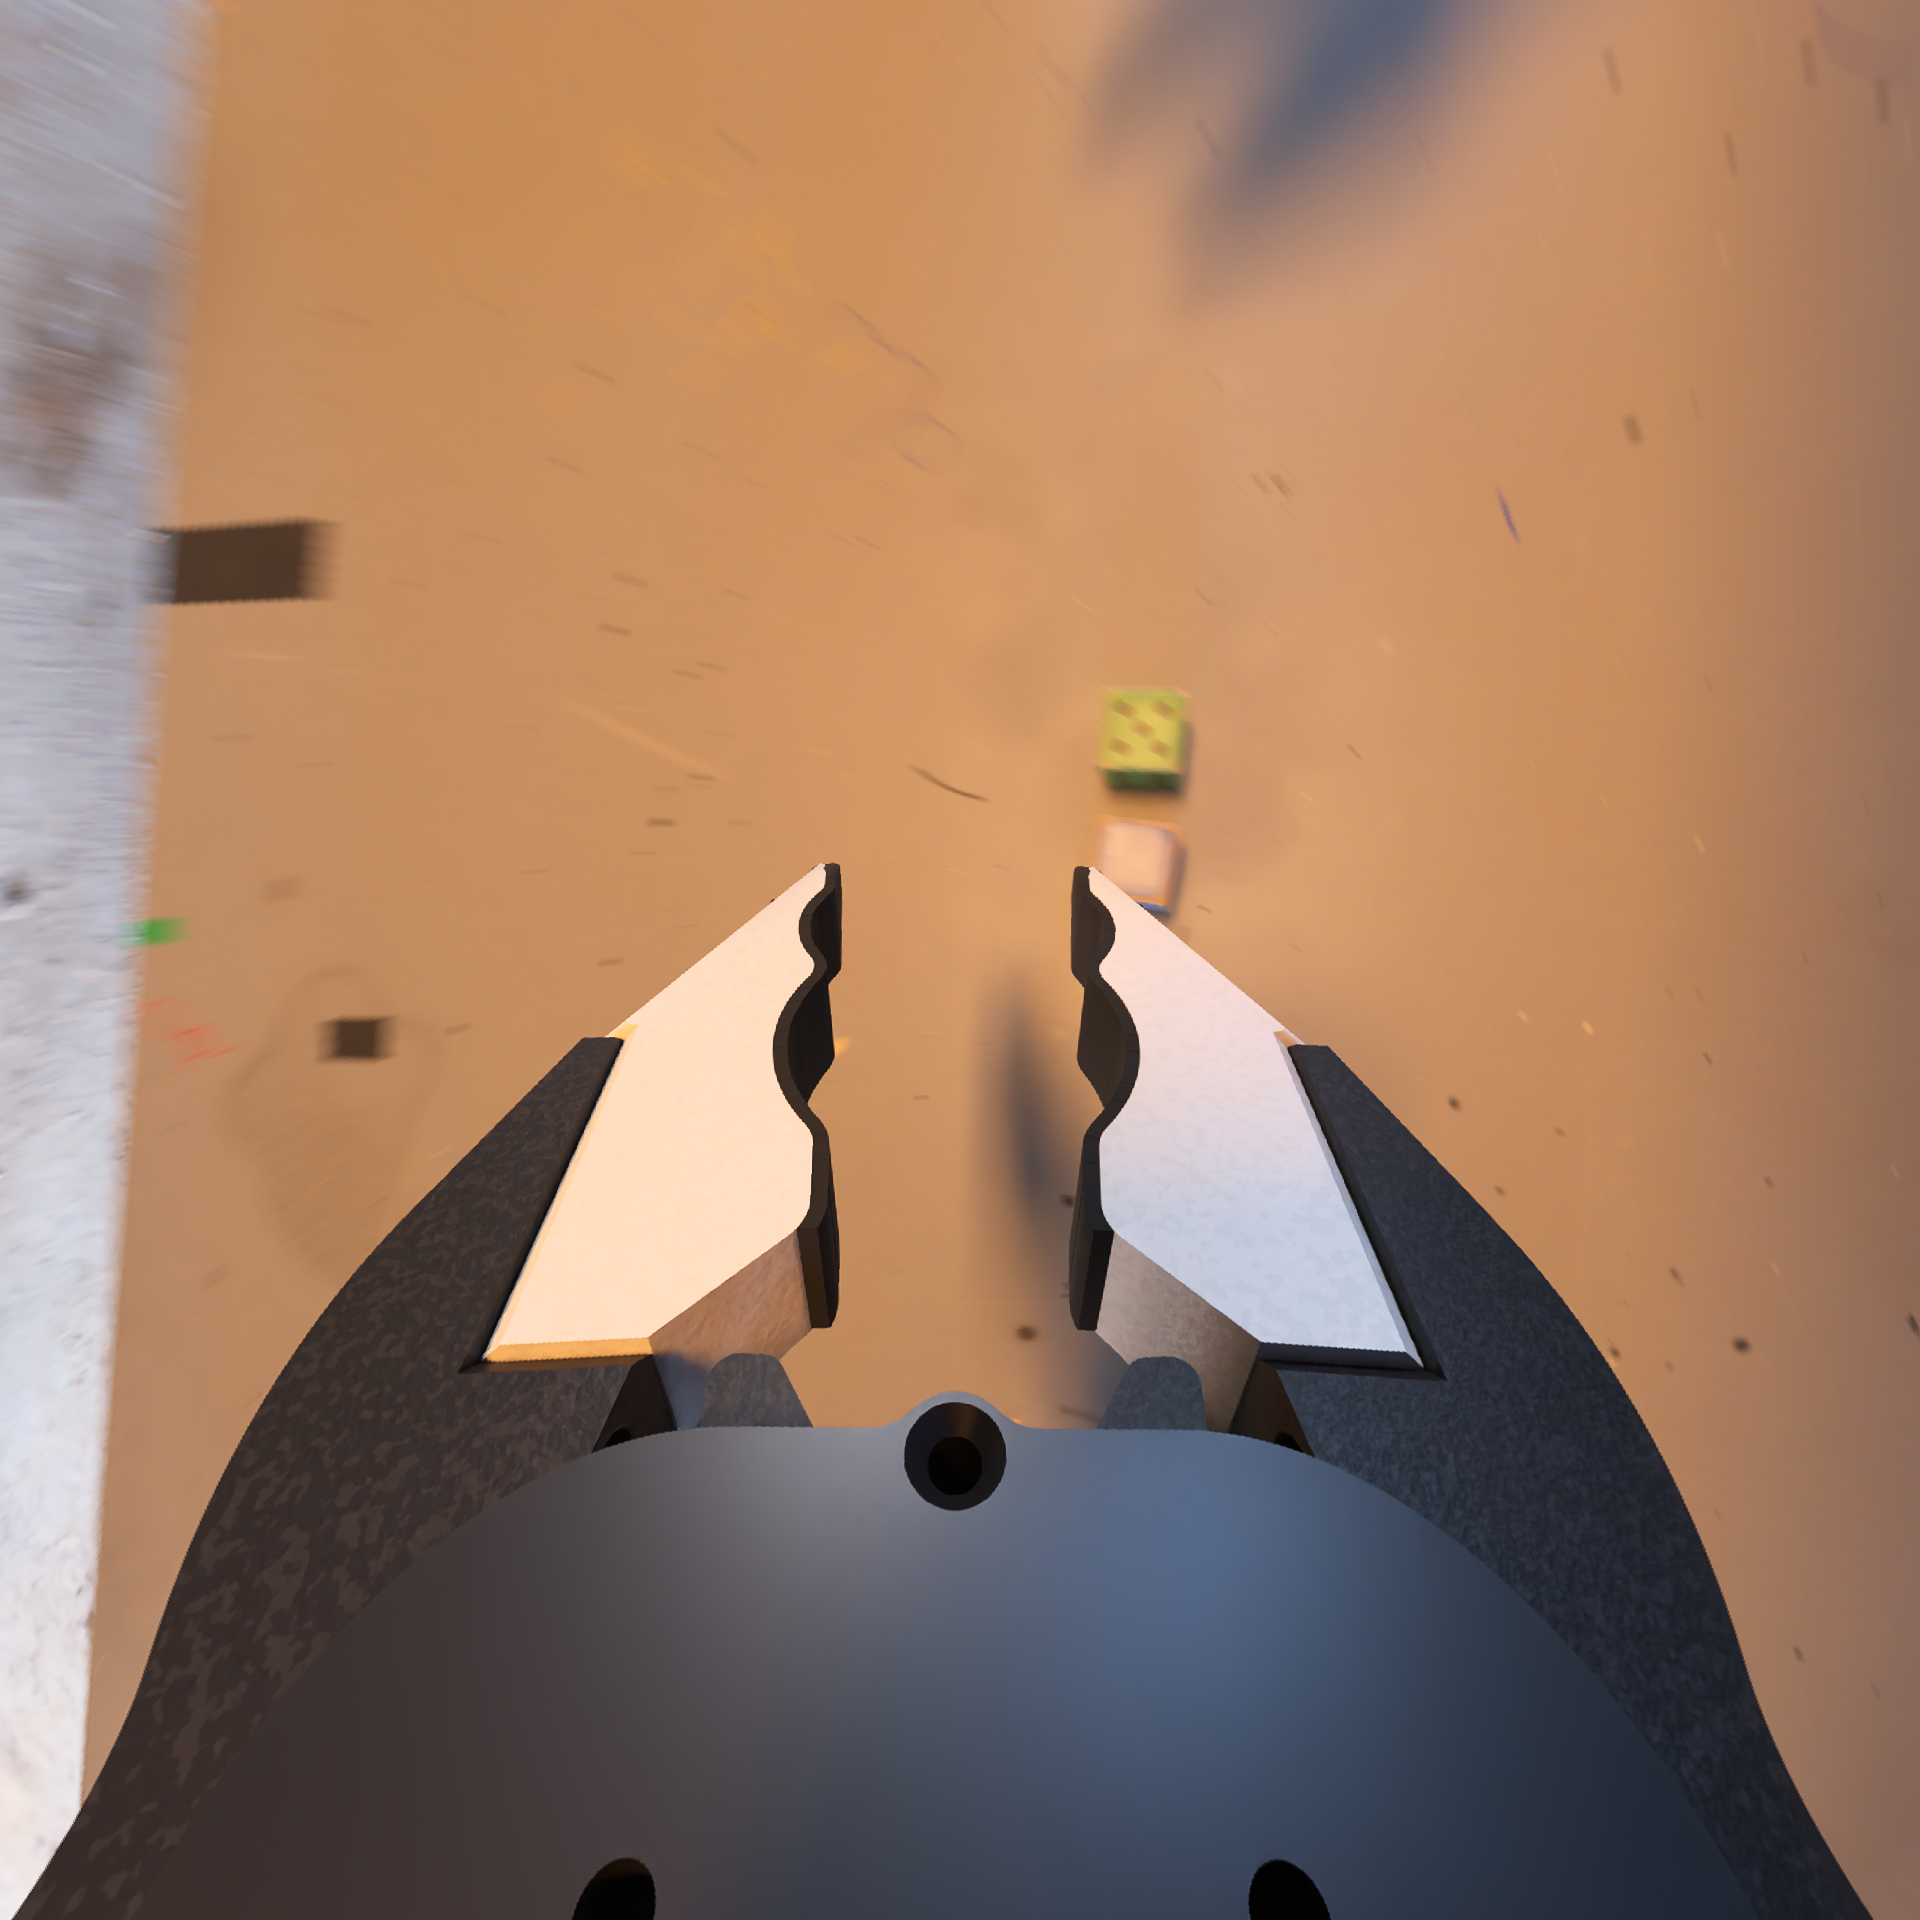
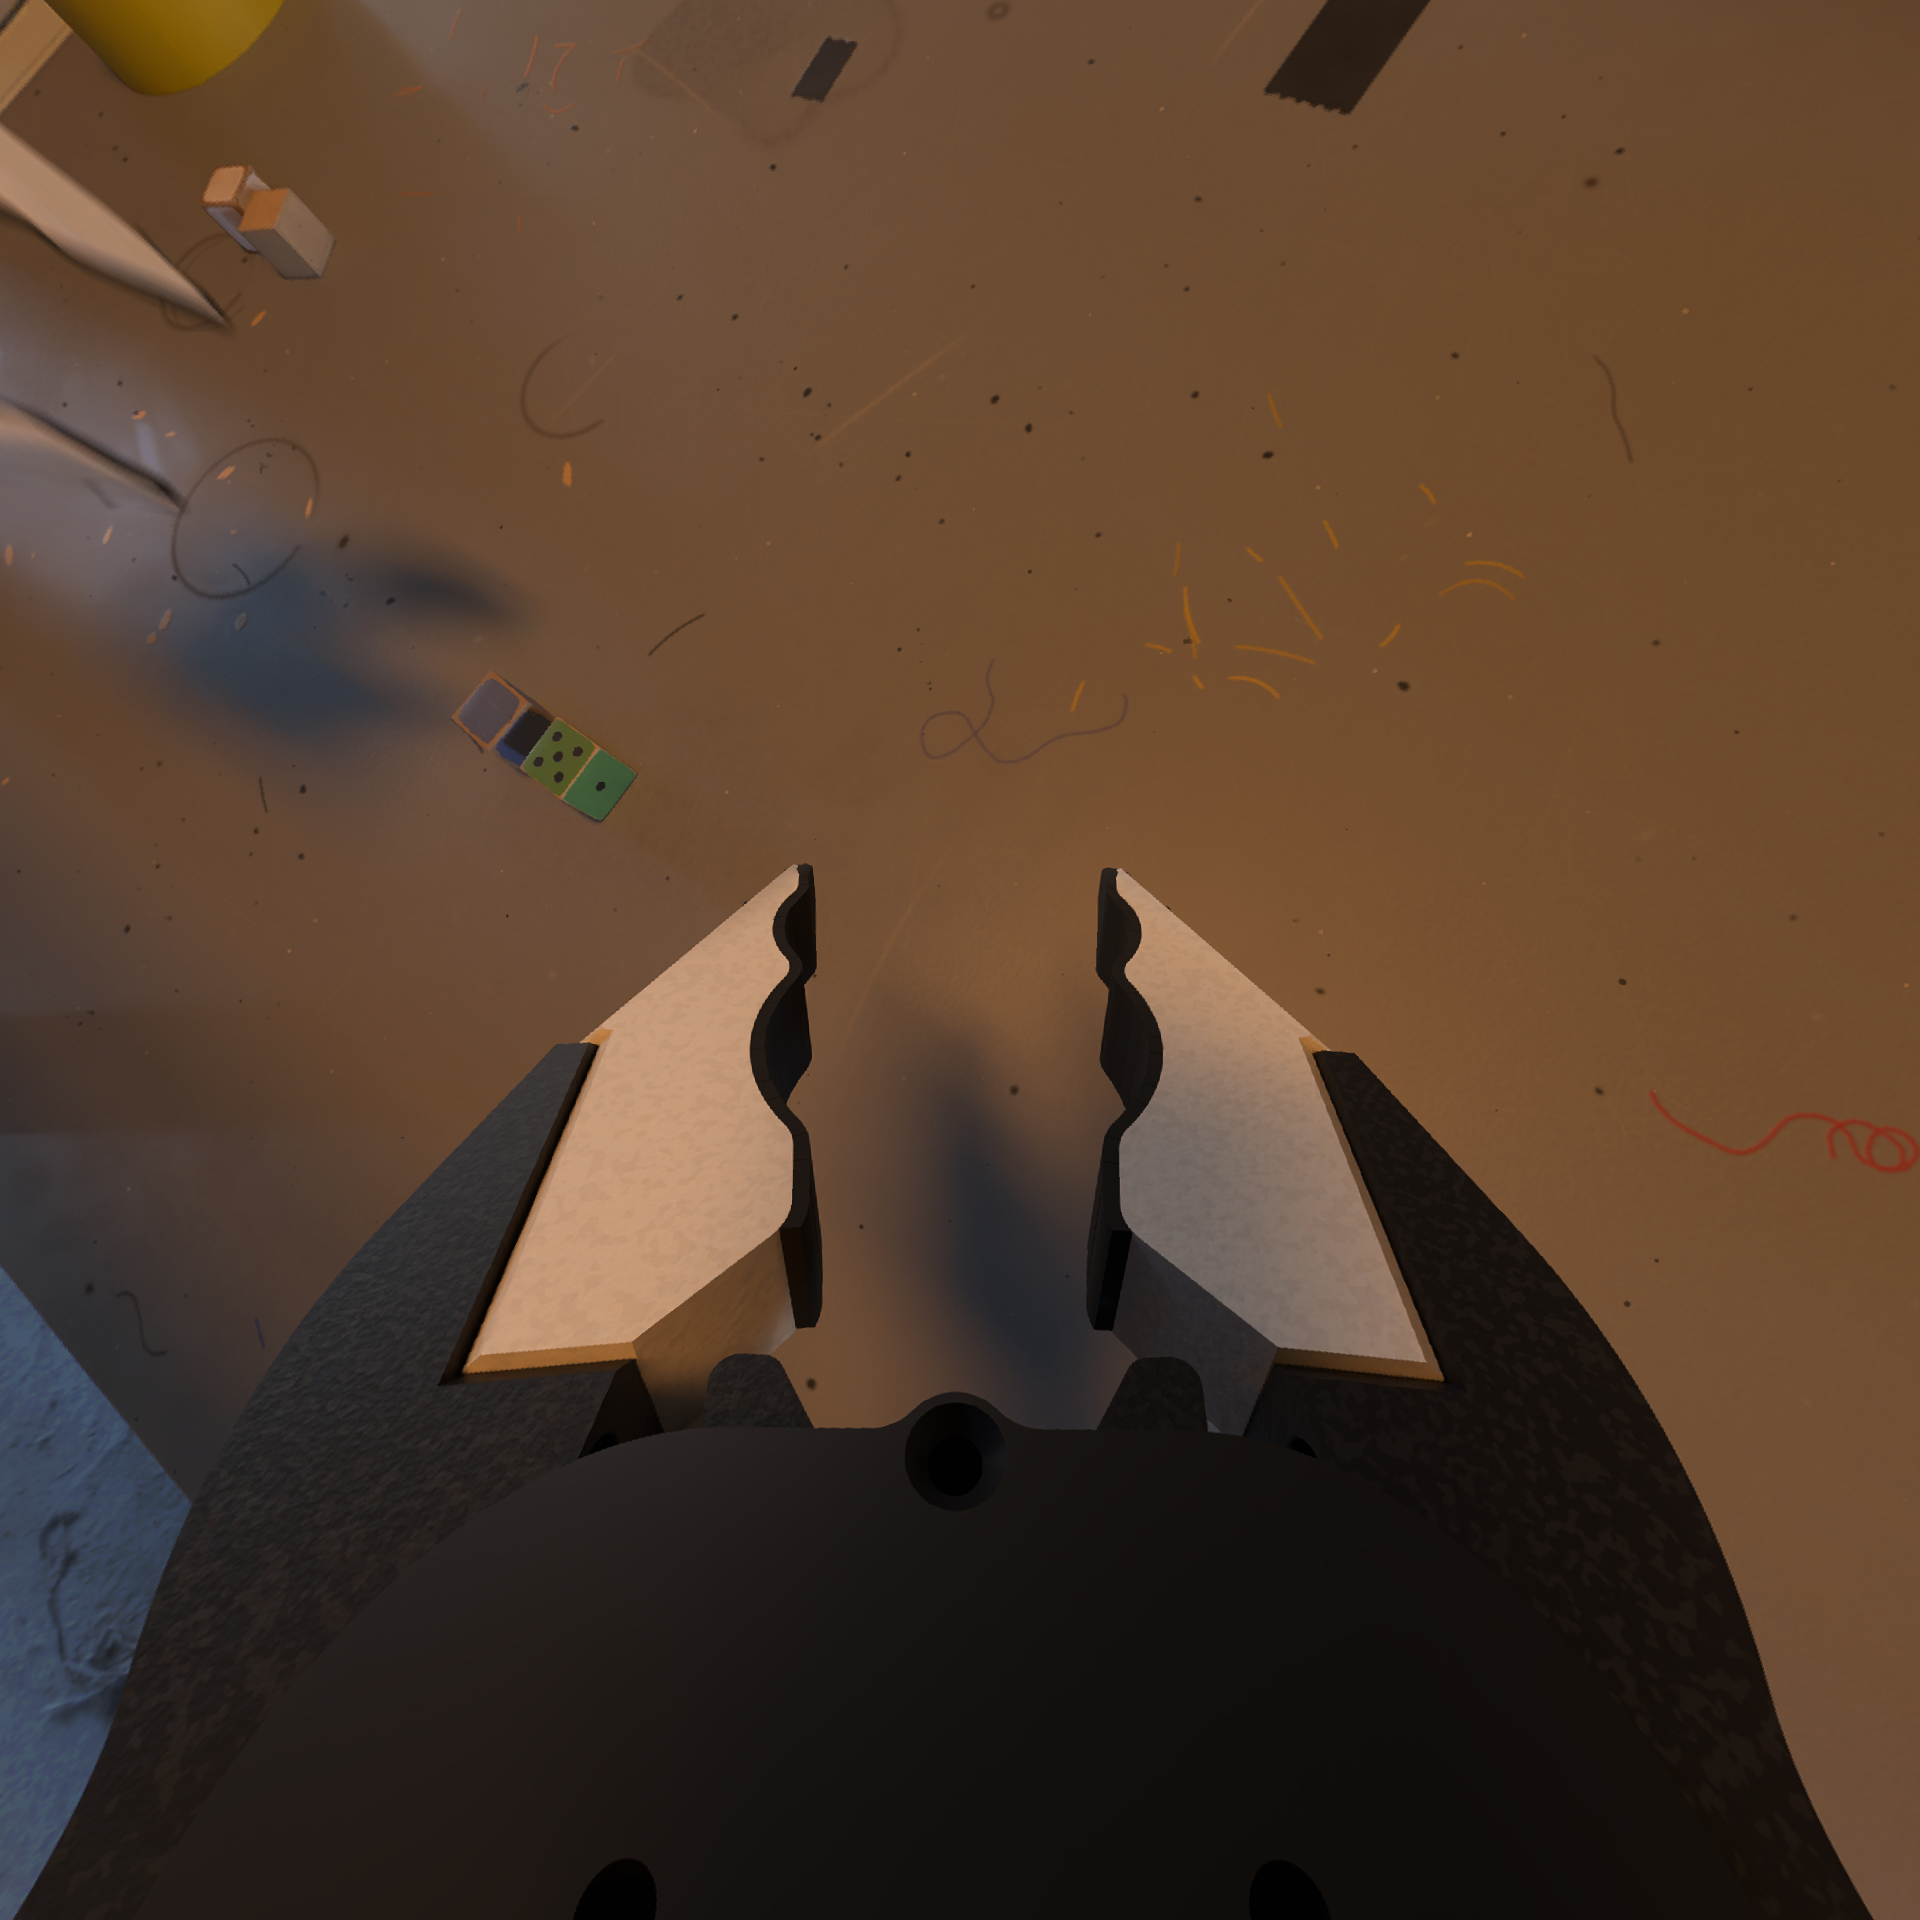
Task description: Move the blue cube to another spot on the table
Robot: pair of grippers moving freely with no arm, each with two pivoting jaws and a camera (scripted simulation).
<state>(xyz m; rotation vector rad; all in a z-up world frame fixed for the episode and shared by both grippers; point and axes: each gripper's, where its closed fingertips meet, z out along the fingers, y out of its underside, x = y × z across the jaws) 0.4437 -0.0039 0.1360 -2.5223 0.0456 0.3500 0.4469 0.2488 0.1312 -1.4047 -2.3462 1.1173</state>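
Both jaws spread, empty; left gripper (image 1: pixel 955 868) should shift right to centre on blue cube (image 1: pixel 1138 864), clear of the adjacent green die (image 1: pixel 1143 736), before closing.

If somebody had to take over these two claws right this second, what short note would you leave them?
Left gripper: open, empty, above the table, the cubes just ahead to its right.
Right gripper: open, empty, farther from them.
Blue cube: on the table beside the green die, close or touching. In the left wrist view its top looks pale, partly behind a fingertip.
Done: nothing held, cube not lifted.
Left: grip the blue cube without knocking the die, then set it down elsewhere on the table.
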